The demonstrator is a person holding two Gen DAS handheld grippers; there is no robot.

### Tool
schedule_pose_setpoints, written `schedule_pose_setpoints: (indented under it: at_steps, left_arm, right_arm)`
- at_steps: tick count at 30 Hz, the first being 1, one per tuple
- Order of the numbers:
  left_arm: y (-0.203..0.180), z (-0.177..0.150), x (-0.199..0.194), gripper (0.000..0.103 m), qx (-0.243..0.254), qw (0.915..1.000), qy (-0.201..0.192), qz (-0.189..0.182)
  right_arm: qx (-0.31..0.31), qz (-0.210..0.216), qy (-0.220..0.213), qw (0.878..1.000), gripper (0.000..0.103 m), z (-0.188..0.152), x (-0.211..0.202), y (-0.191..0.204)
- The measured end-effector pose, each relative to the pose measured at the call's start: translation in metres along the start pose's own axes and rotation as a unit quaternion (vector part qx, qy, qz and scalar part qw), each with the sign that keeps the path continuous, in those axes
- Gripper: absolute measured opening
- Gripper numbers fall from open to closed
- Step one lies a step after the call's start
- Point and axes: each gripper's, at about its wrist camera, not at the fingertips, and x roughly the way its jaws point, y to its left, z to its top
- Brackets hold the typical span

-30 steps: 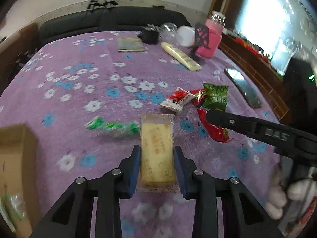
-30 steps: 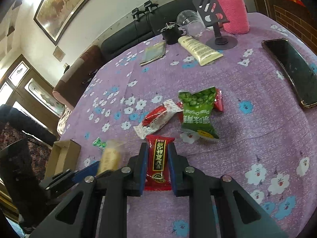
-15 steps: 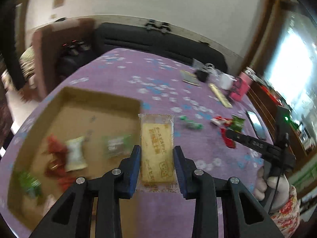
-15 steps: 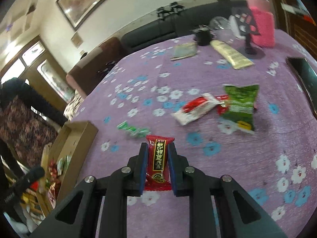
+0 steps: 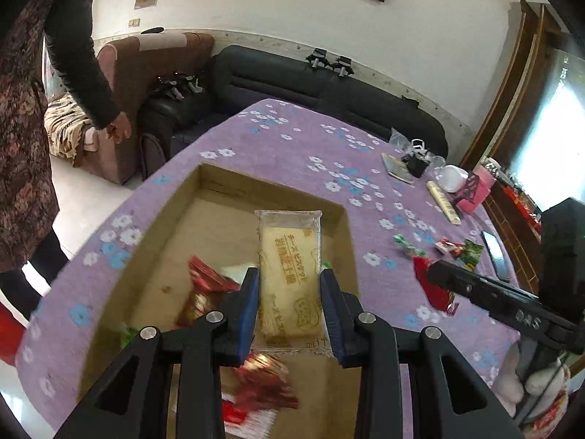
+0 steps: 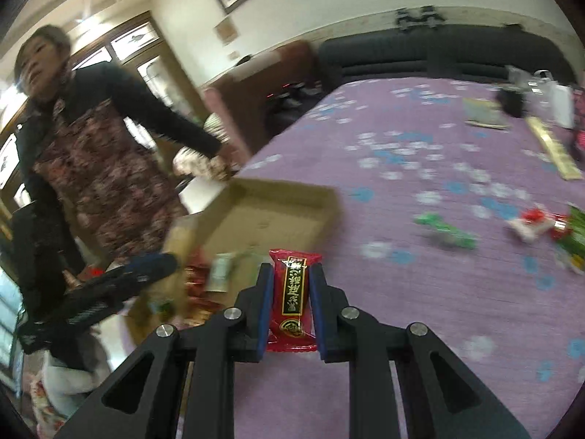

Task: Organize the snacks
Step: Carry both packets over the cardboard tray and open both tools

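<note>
Left wrist: left gripper [image 5: 290,309] clamped on the pale biscuit packet [image 5: 290,274], packet upright between the pads, hanging over the open cardboard box [image 5: 172,219] with wrappers inside. Right wrist: right gripper [image 6: 291,307] pinching the red snack packet [image 6: 292,296] lengthwise between narrow jaws, above the purple tablecloth [image 6: 420,292] just beside the box [image 6: 285,197]; background blurred.

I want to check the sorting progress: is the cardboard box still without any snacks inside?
No. The left wrist view shows the cardboard box already holding several wrappers, among them red packets on its floor.
</note>
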Motion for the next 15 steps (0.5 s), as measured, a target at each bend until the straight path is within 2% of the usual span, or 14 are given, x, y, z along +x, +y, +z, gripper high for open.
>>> schedule_pose_setpoints:
  at_steps: [4, 9, 15]
  left_arm:
    - [0.026, 0.016, 0.014, 0.035, -0.013, 0.9998, 0.01, 0.013]
    - [0.052, 0.027, 0.041, 0.035, -0.029, 0.9984, 0.039, 0.03]
    - [0.07, 0.034, 0.062, 0.035, -0.05, 0.9965, 0.056, 0.039]
  right_arm:
    - [-0.015, 0.009, 0.023, 1.0, 0.019, 0.008, 0.039, 0.036]
    - [-0.021, 0.004, 0.051, 0.998, 0.019, 0.014, 0.077, 0.056]
    - [-0.029, -0.007, 0.071, 0.997, 0.019, 0.015, 0.115, 0.066]
